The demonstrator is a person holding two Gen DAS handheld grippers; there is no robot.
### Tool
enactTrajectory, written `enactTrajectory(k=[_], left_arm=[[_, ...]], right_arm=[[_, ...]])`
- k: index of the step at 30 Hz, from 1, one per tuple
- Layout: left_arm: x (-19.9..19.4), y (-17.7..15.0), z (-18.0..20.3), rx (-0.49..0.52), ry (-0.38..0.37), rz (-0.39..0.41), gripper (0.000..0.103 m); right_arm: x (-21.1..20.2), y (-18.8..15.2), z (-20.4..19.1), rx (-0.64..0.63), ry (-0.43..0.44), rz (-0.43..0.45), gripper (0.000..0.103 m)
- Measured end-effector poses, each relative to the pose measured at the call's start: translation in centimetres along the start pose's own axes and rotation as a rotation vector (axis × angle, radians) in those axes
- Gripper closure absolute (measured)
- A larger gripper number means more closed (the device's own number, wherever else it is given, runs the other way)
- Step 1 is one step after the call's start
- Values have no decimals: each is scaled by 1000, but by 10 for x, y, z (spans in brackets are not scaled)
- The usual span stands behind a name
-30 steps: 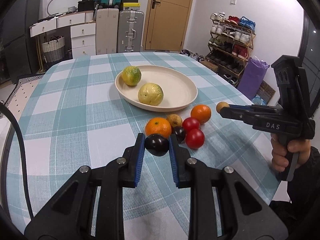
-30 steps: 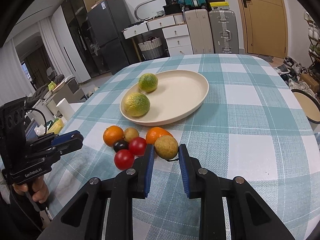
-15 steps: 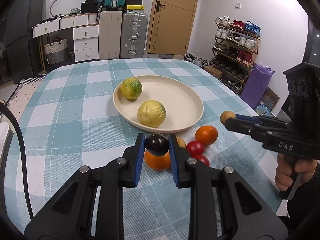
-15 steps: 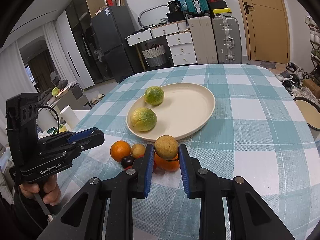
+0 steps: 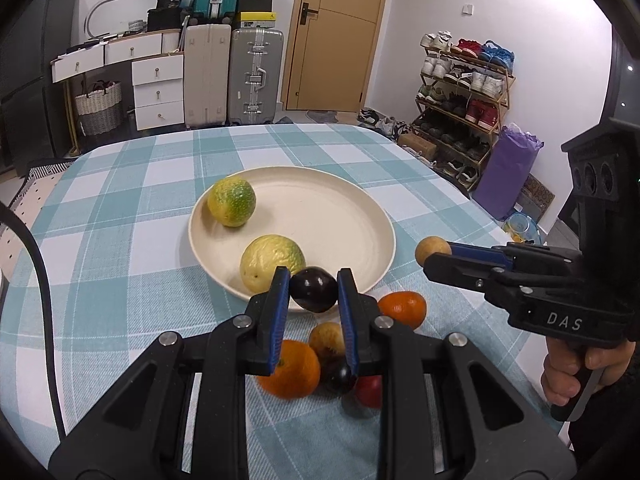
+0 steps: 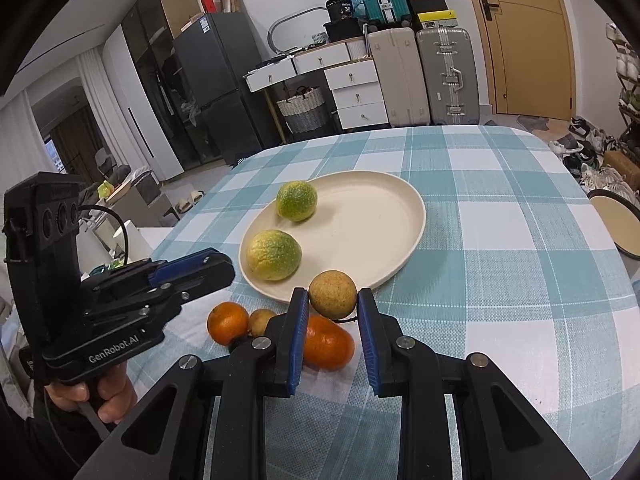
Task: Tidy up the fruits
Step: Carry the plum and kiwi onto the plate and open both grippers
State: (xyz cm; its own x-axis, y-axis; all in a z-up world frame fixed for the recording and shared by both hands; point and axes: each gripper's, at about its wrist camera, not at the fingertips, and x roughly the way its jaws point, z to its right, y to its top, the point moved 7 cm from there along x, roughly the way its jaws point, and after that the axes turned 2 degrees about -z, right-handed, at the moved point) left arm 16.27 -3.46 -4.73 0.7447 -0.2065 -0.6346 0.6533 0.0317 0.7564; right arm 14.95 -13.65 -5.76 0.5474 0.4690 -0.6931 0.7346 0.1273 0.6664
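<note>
Left claw [image 5: 313, 285] clenched on dark plum [image 5: 313, 289], right claw [image 6: 333, 298] on tan fruit [image 6: 332, 294], both above plate [image 5: 360, 220] near rim; early release risks fruit rolling across bench [image 5: 120, 280].

Black left gripper [image 5: 313, 280], blue-lined jaws, silver screws.

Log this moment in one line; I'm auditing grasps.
left gripper: shut on dark plum | right gripper: shut on tan fruit | plate: two green-yellow citrus
</note>
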Motion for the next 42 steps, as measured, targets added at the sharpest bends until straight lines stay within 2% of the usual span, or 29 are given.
enactTrajectory(k=[8,16,21,32,42], left_arm=[[27,5,11,52,5,-23,82],[44,6,13,58,-6,-50,82],[53,4,8,45,-20,-77,82],[59,8,-22,-16,44,-77,82],[60,9,-33,-49,63,-76,82]], right_arm=[[11,5,10,10,-11,-11,77],[19,11,13,10,-1,-19,77],[24,14,12,9,6,-23,77],[36,16,12,-1,2,-43,77],[46,16,6,-9,0,-58,77]])
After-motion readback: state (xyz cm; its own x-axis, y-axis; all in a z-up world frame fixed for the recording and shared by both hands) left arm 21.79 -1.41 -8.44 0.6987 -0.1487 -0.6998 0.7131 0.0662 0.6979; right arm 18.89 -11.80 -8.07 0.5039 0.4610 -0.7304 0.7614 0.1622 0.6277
